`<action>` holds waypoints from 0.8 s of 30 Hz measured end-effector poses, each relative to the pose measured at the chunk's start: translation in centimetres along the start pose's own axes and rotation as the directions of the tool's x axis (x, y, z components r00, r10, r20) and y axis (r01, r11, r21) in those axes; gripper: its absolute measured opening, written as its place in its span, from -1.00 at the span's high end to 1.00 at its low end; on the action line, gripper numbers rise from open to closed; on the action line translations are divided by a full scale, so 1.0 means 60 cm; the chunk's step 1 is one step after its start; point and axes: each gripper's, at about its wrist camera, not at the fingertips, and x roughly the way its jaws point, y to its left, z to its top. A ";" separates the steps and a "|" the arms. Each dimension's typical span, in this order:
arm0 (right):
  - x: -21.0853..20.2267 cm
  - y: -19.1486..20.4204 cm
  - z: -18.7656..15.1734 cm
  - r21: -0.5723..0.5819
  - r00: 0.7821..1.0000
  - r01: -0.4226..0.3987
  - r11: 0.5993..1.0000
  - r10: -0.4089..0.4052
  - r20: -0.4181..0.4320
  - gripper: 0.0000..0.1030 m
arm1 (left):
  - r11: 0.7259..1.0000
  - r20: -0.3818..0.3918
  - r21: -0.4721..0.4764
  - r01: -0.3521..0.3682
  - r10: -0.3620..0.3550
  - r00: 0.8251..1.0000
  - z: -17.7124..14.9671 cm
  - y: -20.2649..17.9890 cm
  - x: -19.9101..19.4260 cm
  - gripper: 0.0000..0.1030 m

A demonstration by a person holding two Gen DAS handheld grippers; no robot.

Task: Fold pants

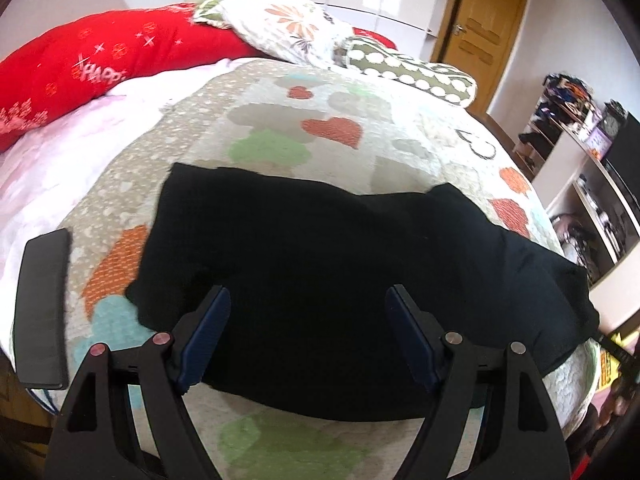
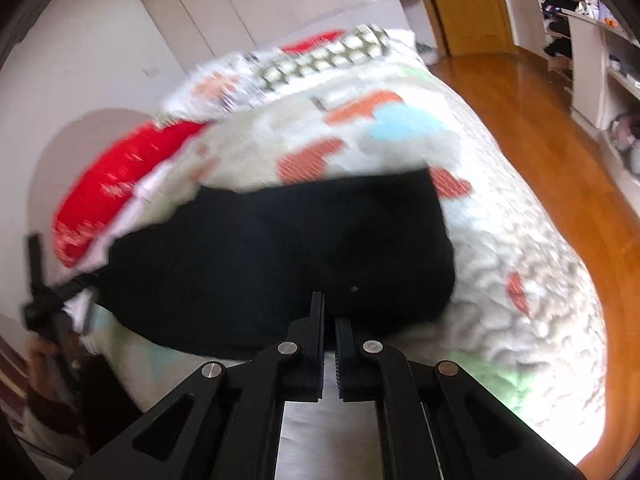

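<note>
The right wrist view is blurred, so the pattern of the bed cover and the far pillows are hard to read there, and the black pants (image 2: 280, 248) show only as one dark mass with no seams or folds visible. At the left edge of that view a dark frame and part of a hand (image 2: 42, 354) are cut off; it is probably the other gripper, but I cannot tell for sure. The pants lie on the quilt (image 1: 280, 120), a cover with orange, green and blue hearts, in a wide folded band near the front edge of the bed. The left gripper (image 1: 308, 312) hangs over the near part of the pants with its jaws spread wide, one blue pad (image 1: 208, 336) at each side, and nothing is pinched between them. The right gripper (image 2: 329, 320) has its jaws almost pressed together at the near edge of the pants; the fingertips overlap the black cloth, but whether cloth is caught in the thin gap I cannot tell. A flat black object (image 1: 42, 304) lies at the left border of the quilt. Beyond the pants the quilt is free up to the red pillow (image 1: 80, 64) and the flowered pillow (image 1: 280, 28). On the right the bed ends at a wooden floor (image 2: 540, 128), with a wooden door (image 1: 480, 20) and open shelves (image 1: 580, 152) behind.
</note>
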 end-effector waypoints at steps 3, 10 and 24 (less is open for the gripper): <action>-0.013 -0.011 -0.005 0.030 0.999 -0.035 0.999 0.035 -0.007 0.60 | 1.000 0.001 -0.014 -0.016 0.016 1.000 0.001 0.018 -0.004 -0.55; -0.066 0.058 0.017 -0.140 0.996 -0.081 0.987 0.085 0.024 0.12 | 0.996 0.006 -0.054 -0.071 0.072 0.997 0.005 0.061 -0.001 -0.55; 0.205 0.294 0.182 -0.402 0.987 -0.160 0.901 0.157 -0.041 -0.24 | 0.983 -0.013 -0.118 -0.143 0.142 0.990 0.044 0.106 0.049 -0.55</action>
